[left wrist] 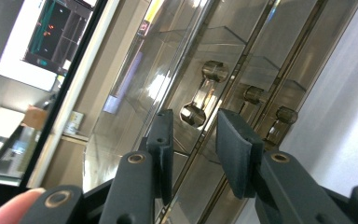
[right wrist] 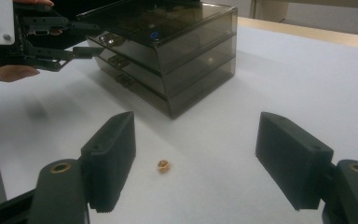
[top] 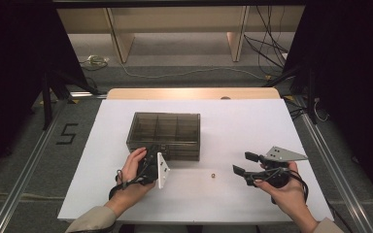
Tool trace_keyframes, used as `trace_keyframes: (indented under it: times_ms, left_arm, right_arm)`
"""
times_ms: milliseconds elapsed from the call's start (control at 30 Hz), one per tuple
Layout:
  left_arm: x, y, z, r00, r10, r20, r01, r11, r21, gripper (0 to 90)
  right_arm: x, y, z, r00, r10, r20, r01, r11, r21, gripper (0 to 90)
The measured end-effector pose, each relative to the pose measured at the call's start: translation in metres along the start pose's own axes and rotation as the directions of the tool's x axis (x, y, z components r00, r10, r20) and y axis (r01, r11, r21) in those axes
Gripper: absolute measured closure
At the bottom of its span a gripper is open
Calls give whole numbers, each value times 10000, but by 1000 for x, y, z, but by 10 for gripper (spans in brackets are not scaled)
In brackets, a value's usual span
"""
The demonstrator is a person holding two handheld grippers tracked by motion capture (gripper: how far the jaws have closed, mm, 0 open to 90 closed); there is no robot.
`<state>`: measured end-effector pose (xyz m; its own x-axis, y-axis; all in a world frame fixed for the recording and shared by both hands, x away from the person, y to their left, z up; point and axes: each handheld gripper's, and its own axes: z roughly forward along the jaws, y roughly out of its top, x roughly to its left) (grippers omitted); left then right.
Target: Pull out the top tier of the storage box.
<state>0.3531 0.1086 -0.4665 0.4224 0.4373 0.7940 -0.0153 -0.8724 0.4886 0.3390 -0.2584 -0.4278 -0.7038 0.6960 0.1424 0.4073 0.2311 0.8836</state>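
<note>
A smoky see-through drawer box (top: pixel 164 131) with three stacked drawers stands in the middle of the white table top (top: pixel 252 121). My left gripper (top: pixel 156 149) is turned on its side at the box's front. In the left gripper view its jaws (left wrist: pixel 196 126) stand on either side of the top drawer's handle (left wrist: pixel 205 91), with gaps to both pads. From the right gripper view, the left gripper (right wrist: pixel 91 39) reaches the drawer box (right wrist: pixel 177 60) at the top drawer. A small brass nut (top: pixel 213 175) lies on the table, and my right gripper (top: pixel 241 162) is open just right of it. The nut (right wrist: pixel 163 165) sits ahead of the open right gripper (right wrist: pixel 196 116).
A small blue item (right wrist: pixel 154 34) shows inside the top drawer. The table's wooden far edge (top: pixel 189 93) lies behind the box. Black curtains flank both sides. Cables (top: pixel 267 43) trail on the floor beyond.
</note>
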Motion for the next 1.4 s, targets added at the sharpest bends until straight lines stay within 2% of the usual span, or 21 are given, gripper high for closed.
trace_keyframes:
  times_ms: [267,600,667,700,900,1233,1400]
  left_arm:
    - [-4,5,1,9978,624,-223,-620,9979,180,712]
    - [-5,6,2,9929,1078,-493,-1061,9937,362,777]
    - [-6,7,2,9906,1257,-539,-1235,9914,426,779]
    - [-7,7,2,9909,1219,-580,-1195,9919,420,780]
    - [-9,8,2,9816,1756,-753,-1712,9833,614,784]
    - [-13,8,3,9731,2067,-1018,-2006,9774,667,786]
    - [-13,9,3,9723,2097,-1029,-2030,9765,718,787]
  right_arm:
    - [0,0,-1,10000,43,-7,-43,10000,-25,297]
    - [0,0,-1,10000,29,-25,-29,10000,1,300]
    - [0,0,-1,10000,29,-34,-29,10000,-4,300]
    - [1,0,-1,10000,56,-29,-57,10000,-22,300]
    - [1,0,0,10000,8,-21,-8,10000,-19,300]
    - [1,1,2,10000,-8,-97,8,10000,-4,300]
    - [1,1,2,9999,-17,-99,17,10000,-10,300]
